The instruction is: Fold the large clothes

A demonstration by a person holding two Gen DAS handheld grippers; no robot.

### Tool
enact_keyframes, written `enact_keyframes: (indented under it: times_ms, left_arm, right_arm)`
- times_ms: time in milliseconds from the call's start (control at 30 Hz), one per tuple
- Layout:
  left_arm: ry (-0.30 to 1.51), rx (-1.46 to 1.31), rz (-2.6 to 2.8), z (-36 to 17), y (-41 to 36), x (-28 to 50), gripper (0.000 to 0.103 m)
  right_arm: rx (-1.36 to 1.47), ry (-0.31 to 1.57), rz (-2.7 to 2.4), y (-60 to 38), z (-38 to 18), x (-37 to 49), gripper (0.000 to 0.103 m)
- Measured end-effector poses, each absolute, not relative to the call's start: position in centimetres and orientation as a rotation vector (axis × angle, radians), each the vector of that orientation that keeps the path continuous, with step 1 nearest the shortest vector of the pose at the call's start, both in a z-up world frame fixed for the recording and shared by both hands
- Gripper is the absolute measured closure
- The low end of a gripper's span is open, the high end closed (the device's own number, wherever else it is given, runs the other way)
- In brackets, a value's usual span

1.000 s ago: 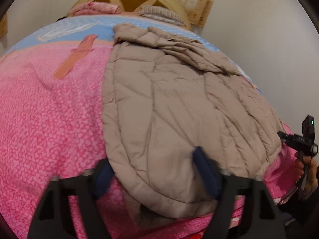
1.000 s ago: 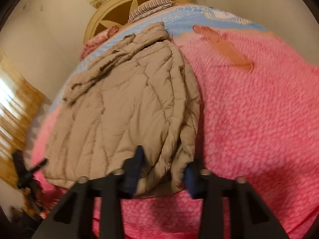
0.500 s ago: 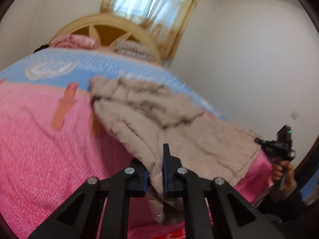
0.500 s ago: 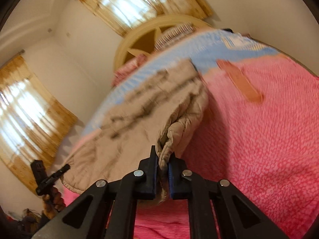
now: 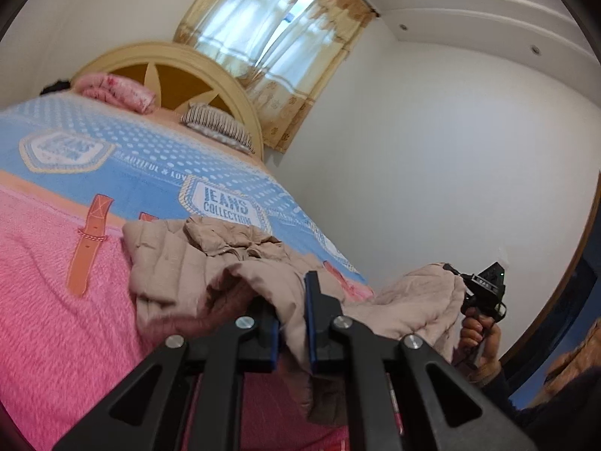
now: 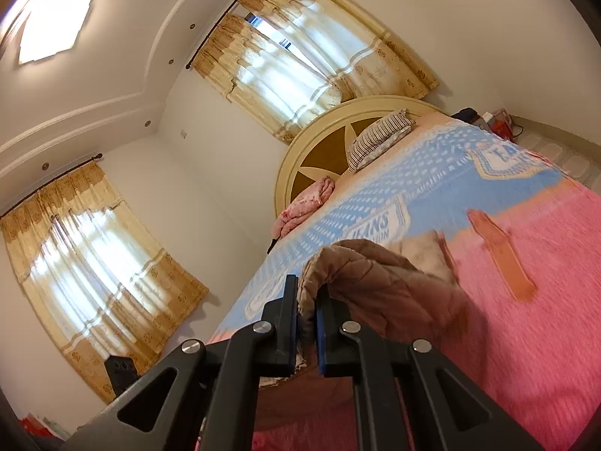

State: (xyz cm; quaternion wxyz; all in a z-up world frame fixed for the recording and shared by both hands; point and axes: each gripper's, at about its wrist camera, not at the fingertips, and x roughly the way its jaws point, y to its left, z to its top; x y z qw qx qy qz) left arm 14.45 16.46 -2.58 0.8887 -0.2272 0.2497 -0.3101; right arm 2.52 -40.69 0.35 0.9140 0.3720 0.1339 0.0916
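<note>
Far left of the left wrist view, the pink blanket (image 5: pixel 49 312) runs off under the blue jeans-print sheet (image 5: pixel 150 173); centre frame, the left gripper (image 5: pixel 292 323) is pinched tight on the hem of the beige quilted jacket (image 5: pixel 176 263), jaws just closed onto the fabric. Further right, that lifted hem stretches across to the right gripper (image 5: pixel 456 276), held in the person's hand (image 5: pixel 479 334) at right. In the right wrist view, the same right gripper (image 6: pixel 307 321) sits bottom centre, clamped on a bunched jacket edge. My read: this is the lift before the fold. Next, carry both corners evenly toward the collar up the bed, keeping the hem taut.
</note>
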Motion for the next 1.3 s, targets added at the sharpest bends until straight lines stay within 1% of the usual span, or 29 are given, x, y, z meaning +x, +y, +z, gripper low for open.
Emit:
enact_keyframes:
  times_ms: [167,200,267,300,333,400,467,533,633,667,700,733,767,800,867,933,967,1100,1200,1267,1300]
  left_arm:
    - [0.564,-0.491,-0.639,-2.9,17.1,21.2,0.092]
    - [0.586,-0.495,-0.624,-3.4,17.2,23.5,0.092]
    - [0.631,-0.513,-0.616,-4.4,17.4,25.8,0.091]
    - [0.659,-0.514,-0.597,-5.2,17.5,27.7,0.09]
    - [0.684,-0.518,-0.577,-5.7,17.7,28.6,0.083]
    - [0.733,-0.519,-0.549,-6.7,18.0,30.8,0.081]
    - [0.746,-0.536,-0.546,-6.8,18.6,31.6,0.077]
    - [0.741,-0.579,-0.567,-7.0,19.7,32.4,0.068]
    - [0.733,-0.597,-0.55,-7.1,20.9,33.2,0.063]
    - [0.727,-0.585,-0.531,-7.0,21.1,33.4,0.059]
    - [0.696,-0.544,-0.451,-6.6,21.5,33.2,0.038]
    - [0.66,-0.518,-0.387,-6.0,21.7,33.0,0.013]
    - [0.615,-0.505,-0.333,-5.5,22.2,32.6,0.005]
    - [0.575,-0.506,-0.302,-5.1,22.4,32.1,0.001]
    - [0.551,-0.498,-0.304,-4.5,21.6,31.8,0.001]
    - [0.545,-0.427,-0.295,-4.1,18.7,31.2,0.001]
    - [0.54,-0.376,-0.32,-3.9,16.6,30.9,0.001]
    - [0.533,-0.025,-0.391,-4.4,5.1,29.7,0.0]
    - [0.548,0.159,-0.403,-6.9,-1.7,30.5,0.0]
    - [0.556,0.245,-0.335,-8.5,-3.7,31.6,0.0]
    - [0.58,0.282,-0.271,-10.0,-4.5,32.8,0.0]
  right_arm:
    - [0.729,0.318,0.126,-40.9,1.2,12.9,0.097]
    - [0.734,0.335,0.115,-41.1,1.0,15.4,0.097]
    - [0.707,0.356,0.071,-40.9,0.7,18.9,0.097]
    - [0.7,0.375,0.057,-40.7,0.4,20.9,0.097]
    - [0.689,0.388,0.046,-40.8,0.0,22.4,0.097]
    - [0.661,0.418,0.015,-40.6,-1.0,25.7,0.097]
    - [0.669,0.445,-0.003,-41.0,-2.4,28.1,0.097]
    - [0.671,0.468,-0.023,-41.5,-3.9,30.3,0.097]
    - [0.677,0.5,-0.039,-42.3,-6.0,33.6,0.097]
    - [0.674,0.511,-0.045,-42.3,-6.7,34.5,0.097]
    - [0.667,0.52,-0.055,-42.4,-7.3,35.4,0.097]
    - [0.664,0.528,-0.062,-42.5,-7.9,36.2,0.097]
    - [0.663,0.537,-0.067,-42.6,-8.5,36.9,0.097]
    - [0.662,0.549,-0.074,-42.6,-9.2,37.9,0.097]
    - [0.644,0.569,-0.089,-42.4,-10.2,39.4,0.097]
    - [0.635,0.59,-0.108,-42.1,-11.2,40.5,0.097]
    - [0.634,0.597,-0.122,-42.0,-11.7,41.0,0.097]
    - [0.623,0.622,-0.162,-41.7,-13.6,43.1,0.097]
    - [0.621,0.633,-0.155,-41.7,-14.5,44.0,0.097]
    - [0.625,0.626,-0.163,-41.7,-14.5,43.8,0.093]
    - [0.63,0.613,-0.164,-41.8,-14.2,43.4,0.082]
